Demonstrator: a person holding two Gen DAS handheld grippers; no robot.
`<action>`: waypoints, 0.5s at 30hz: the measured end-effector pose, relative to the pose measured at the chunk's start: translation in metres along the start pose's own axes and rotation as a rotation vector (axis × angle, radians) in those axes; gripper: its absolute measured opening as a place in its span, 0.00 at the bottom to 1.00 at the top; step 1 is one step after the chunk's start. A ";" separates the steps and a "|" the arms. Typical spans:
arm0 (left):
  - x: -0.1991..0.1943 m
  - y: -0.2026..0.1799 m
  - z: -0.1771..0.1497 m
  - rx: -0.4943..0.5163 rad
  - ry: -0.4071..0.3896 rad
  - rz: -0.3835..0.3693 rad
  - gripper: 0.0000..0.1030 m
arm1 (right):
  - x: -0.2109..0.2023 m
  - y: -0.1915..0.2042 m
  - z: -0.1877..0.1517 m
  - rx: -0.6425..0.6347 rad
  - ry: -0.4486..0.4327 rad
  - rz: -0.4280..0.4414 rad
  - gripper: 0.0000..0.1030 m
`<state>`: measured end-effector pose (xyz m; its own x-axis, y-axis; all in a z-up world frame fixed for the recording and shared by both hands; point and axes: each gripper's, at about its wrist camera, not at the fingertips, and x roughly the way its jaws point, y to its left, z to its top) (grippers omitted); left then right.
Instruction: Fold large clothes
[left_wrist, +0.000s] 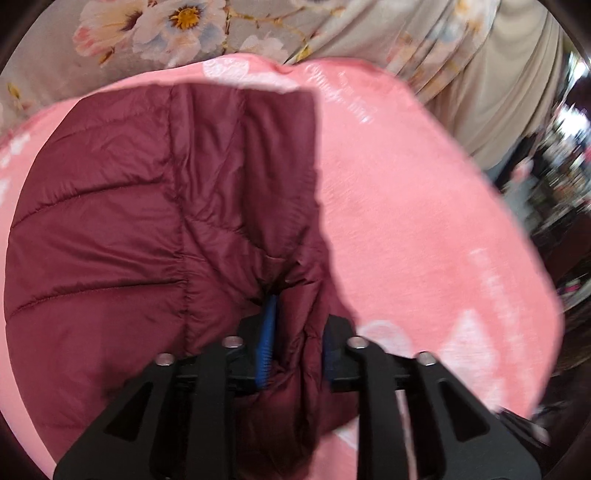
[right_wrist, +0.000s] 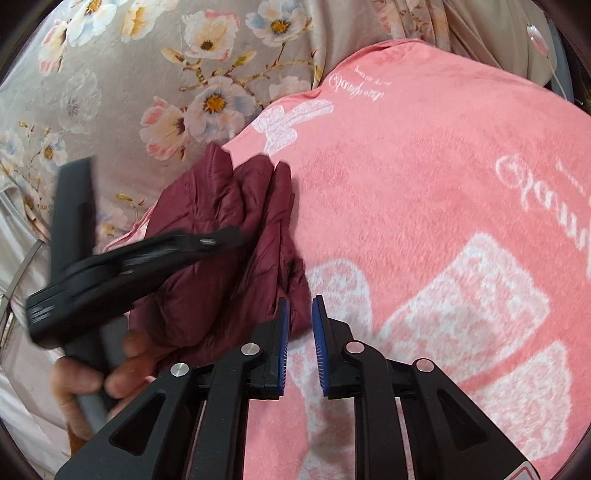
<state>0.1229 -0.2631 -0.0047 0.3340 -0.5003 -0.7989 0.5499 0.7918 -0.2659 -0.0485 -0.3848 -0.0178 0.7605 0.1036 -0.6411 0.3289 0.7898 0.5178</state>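
A maroon quilted puffer jacket (left_wrist: 122, 229) lies on a pink blanket (left_wrist: 424, 221). My left gripper (left_wrist: 295, 347) is shut on a bunched fold of the jacket between its blue pads, lifting that fold above the rest of the garment. In the right wrist view the jacket (right_wrist: 229, 236) is a crumpled heap at the left, with the left gripper's black body (right_wrist: 110, 273) and the holding hand (right_wrist: 110, 373) over it. My right gripper (right_wrist: 299, 332) is open and empty, its blue pads a small gap apart, just right of the jacket's near edge above the pink blanket (right_wrist: 424, 184).
A grey floral sheet (right_wrist: 129, 92) covers the bed beyond the blanket, also in the left wrist view (left_wrist: 166, 26). A beige curtain (left_wrist: 509, 92) hangs at the right, with blurred clutter (left_wrist: 561, 184) beyond the bed edge.
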 end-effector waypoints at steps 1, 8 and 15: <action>-0.016 0.003 0.002 -0.018 -0.032 -0.041 0.43 | -0.005 0.001 0.008 0.002 -0.017 0.004 0.28; -0.132 0.059 0.033 -0.135 -0.321 -0.007 0.68 | -0.010 0.058 0.088 -0.047 -0.082 0.084 0.54; -0.127 0.141 0.073 -0.305 -0.304 0.261 0.68 | 0.077 0.092 0.148 0.204 0.054 0.114 0.58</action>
<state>0.2140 -0.1133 0.0986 0.6637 -0.3151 -0.6784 0.1847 0.9479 -0.2596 0.1231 -0.3940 0.0646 0.7696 0.2217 -0.5989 0.3537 0.6329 0.6888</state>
